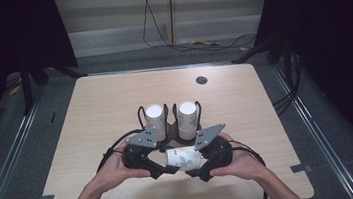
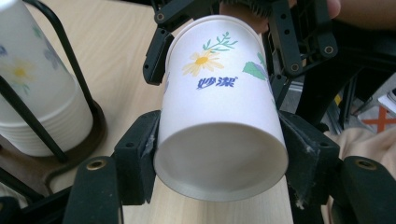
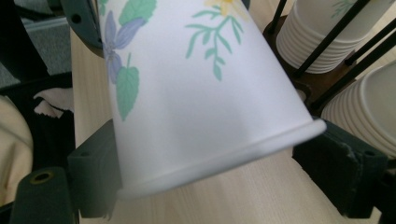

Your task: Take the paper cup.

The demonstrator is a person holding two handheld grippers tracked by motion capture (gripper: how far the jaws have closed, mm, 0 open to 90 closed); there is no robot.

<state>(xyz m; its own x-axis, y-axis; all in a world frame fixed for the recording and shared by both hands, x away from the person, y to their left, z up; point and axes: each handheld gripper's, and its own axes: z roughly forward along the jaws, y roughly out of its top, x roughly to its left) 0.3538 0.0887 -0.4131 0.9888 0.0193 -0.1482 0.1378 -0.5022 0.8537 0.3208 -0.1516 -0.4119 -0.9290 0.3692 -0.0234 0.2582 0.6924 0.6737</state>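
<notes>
Sideways paper cup, both grippers' fingers clamping it

The high view looks forward and down from above the person's side onto the pale wooden table. Each gripper view sits very close, looking along its jaws; both share the flower-printed white paper cup and black wire cup rack.

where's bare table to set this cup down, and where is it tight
Bare table lies left of the cup rack, right of it toward the table's right edge, and behind it up to the round hole. Crowded: the near middle, where both grippers hold the paper cup just before the two cup stacks.
</notes>
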